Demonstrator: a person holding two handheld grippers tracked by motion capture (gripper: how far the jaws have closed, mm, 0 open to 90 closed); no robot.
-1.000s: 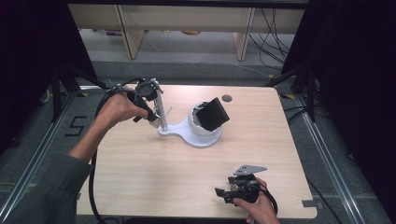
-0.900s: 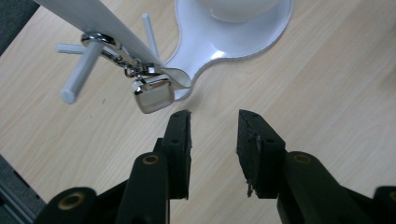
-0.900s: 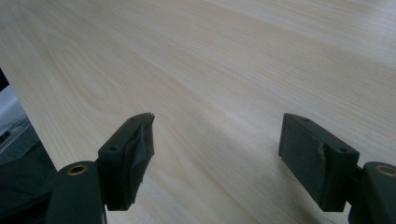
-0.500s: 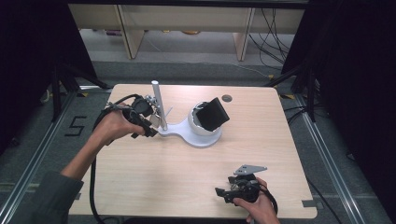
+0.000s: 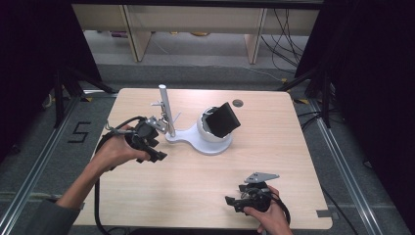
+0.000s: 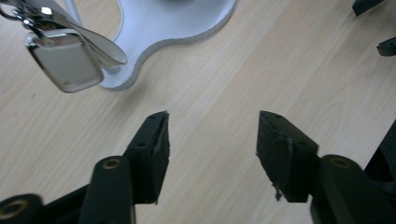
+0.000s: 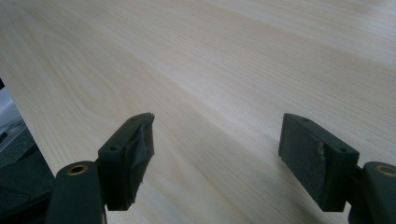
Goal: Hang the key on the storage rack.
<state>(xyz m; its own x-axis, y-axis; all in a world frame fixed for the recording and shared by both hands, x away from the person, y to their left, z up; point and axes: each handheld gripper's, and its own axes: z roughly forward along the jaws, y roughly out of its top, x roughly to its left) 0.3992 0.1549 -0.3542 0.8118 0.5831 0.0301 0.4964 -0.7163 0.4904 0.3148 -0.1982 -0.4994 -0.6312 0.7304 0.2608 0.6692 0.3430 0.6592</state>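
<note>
A white stand (image 5: 195, 139) sits mid-table with an upright post (image 5: 164, 105) and a round white head carrying a black square pad (image 5: 222, 120). A metal clip with a pale tag (image 6: 65, 60) hangs by the post, just above the stand's base (image 6: 177, 18). My left gripper (image 5: 157, 155) is low over the table, to the near left of the post. Its jaws have just been opening, and in the left gripper view the left gripper (image 6: 212, 121) is open over bare wood. My right gripper (image 5: 231, 201) rests near the front edge, and the right gripper (image 7: 217, 126) stands open with nothing between its jaws.
The wooden table (image 5: 274, 147) has a small dark hole (image 5: 238, 103) at the back. Black frame legs and cables stand beyond its far and side edges. The person's forearms come in from the bottom.
My left gripper has come down and toward the near left, away from the top of the post and the clip, and its jaws have opened. The right gripper has stayed put.
</note>
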